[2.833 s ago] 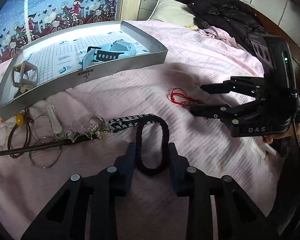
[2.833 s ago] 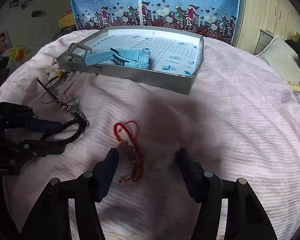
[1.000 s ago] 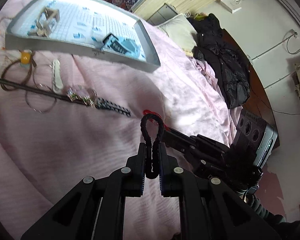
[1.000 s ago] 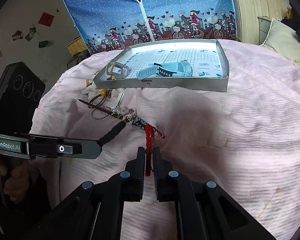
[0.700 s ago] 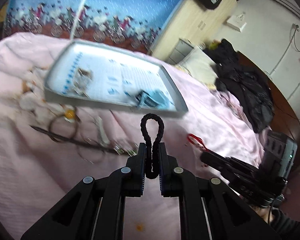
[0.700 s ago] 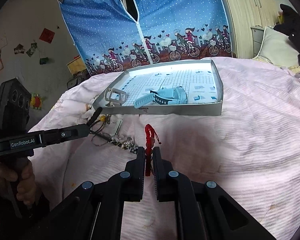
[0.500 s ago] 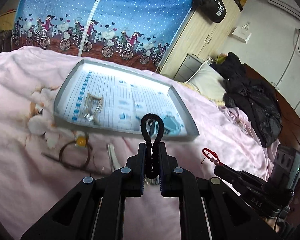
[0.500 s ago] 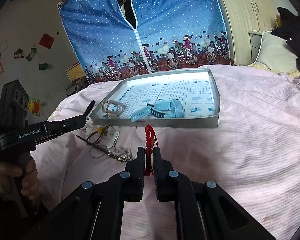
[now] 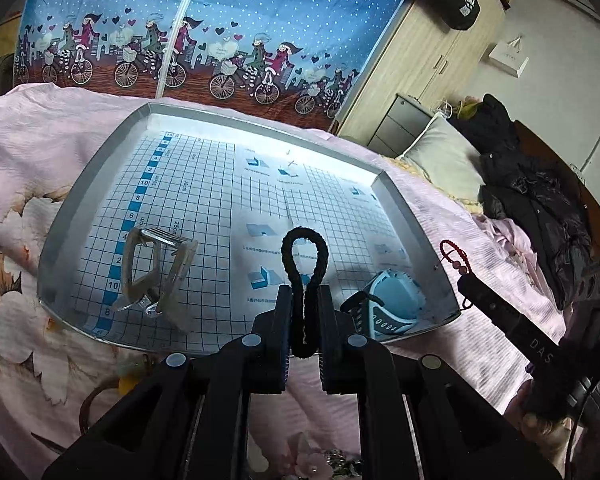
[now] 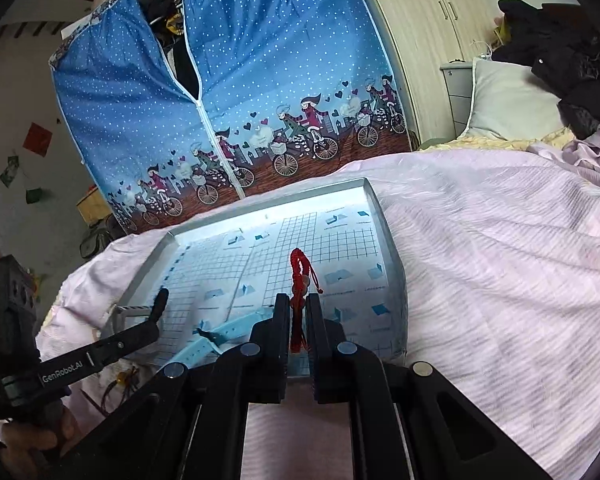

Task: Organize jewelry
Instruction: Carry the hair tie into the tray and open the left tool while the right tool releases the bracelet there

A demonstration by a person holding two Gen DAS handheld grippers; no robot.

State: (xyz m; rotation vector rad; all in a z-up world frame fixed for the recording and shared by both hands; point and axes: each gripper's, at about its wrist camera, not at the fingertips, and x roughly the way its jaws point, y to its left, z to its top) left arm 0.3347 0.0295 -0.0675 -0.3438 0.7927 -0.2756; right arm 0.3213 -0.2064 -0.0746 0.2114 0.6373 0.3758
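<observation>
Tray [image 9: 414,236] on the bed already holds a clear clip [image 9: 156,276] and blue watch [image 9: 392,300]; some pieces lie loose on the bedcover by its near edge. My left tongs [image 9: 304,320] pinch the black loop [image 9: 304,264] over the tray's near half. My right tongs [image 10: 299,320] pinch the red bracelet [image 10: 301,276] above the near wall. Both await release.

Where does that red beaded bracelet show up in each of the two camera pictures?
Left wrist view: red bracelet at far right, sticking out of the right gripper.
Right wrist view: red bracelet in the centre, pinched upright.
Shared landmark: the silver tray, beneath both.
</observation>
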